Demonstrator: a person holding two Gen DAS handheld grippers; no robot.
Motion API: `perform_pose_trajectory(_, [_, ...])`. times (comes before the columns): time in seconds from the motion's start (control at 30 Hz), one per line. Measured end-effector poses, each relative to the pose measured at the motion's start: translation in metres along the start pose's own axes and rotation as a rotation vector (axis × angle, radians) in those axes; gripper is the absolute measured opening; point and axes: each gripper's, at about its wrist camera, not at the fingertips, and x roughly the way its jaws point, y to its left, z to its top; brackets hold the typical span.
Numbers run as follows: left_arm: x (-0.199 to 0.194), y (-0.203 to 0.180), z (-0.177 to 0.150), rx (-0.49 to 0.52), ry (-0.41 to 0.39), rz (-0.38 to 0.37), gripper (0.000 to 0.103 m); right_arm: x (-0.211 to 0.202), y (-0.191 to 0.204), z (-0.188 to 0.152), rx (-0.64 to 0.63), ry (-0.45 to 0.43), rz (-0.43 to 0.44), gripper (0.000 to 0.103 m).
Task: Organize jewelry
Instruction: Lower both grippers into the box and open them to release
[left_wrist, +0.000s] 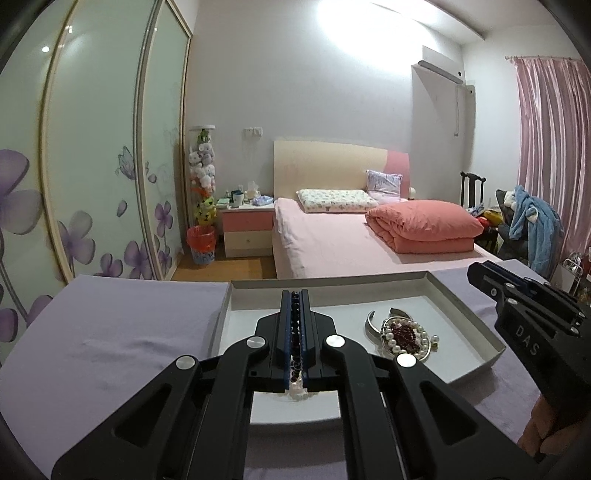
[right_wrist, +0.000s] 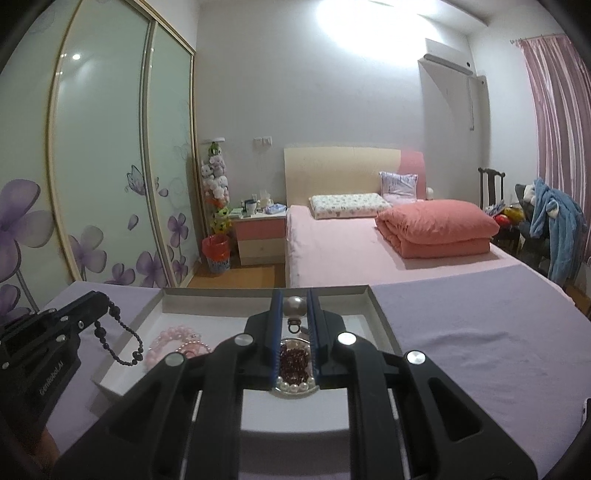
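Observation:
A shallow white box (left_wrist: 463, 312) sits on the lilac cloth. My left gripper (left_wrist: 294, 295) is shut on a black bead bracelet (left_wrist: 294, 332), held above the box's left part; in the right wrist view the bracelet (right_wrist: 122, 332) hangs in a loop from the left gripper (right_wrist: 101, 301). My right gripper (right_wrist: 294, 299) is shut on a large pearl pendant (right_wrist: 294, 307) above the box (right_wrist: 384, 325). In the box lie a pile of pearls and dark red beads (left_wrist: 408, 334) with a silver bangle (left_wrist: 371, 325), and pink bead bracelets (right_wrist: 177, 341).
The lilac cloth (left_wrist: 122, 332) covers the table on both sides of the box. Behind the table stand a pink bed (left_wrist: 332, 236), a nightstand (left_wrist: 247, 229), sliding wardrobe doors (left_wrist: 92, 166) and a chair with clothes (left_wrist: 528, 221).

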Motion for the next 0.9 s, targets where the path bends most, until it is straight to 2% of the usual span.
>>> perform_pose_trajectory(0.27, [0.024,-0.004,-0.006,-0.013,0.068,-0.019,0.004,0.035,-0.002,-0.004,0.015,0.062,0.006,0.014])
perform_pose_trajectory(0.7, [0.041,-0.001,-0.006,-0.01,0.126,-0.047,0.004,0.067,-0.002,-0.01,0.058,0.172,0.061,0.015])
perform_pose_trajectory(0.77, [0.043,-0.001,-0.006,-0.011,0.142,-0.058,0.005,0.068,-0.004,-0.011,0.071,0.189,0.072,0.025])
perform_pose_trajectory(0.83, [0.044,0.0,-0.006,-0.021,0.15,-0.066,0.005,0.068,-0.007,-0.012,0.089,0.196,0.077,0.03])
perform_pose_trajectory(0.9, [0.045,0.004,-0.004,-0.039,0.159,-0.078,0.005,0.065,-0.011,-0.012,0.101,0.197,0.074,0.03])
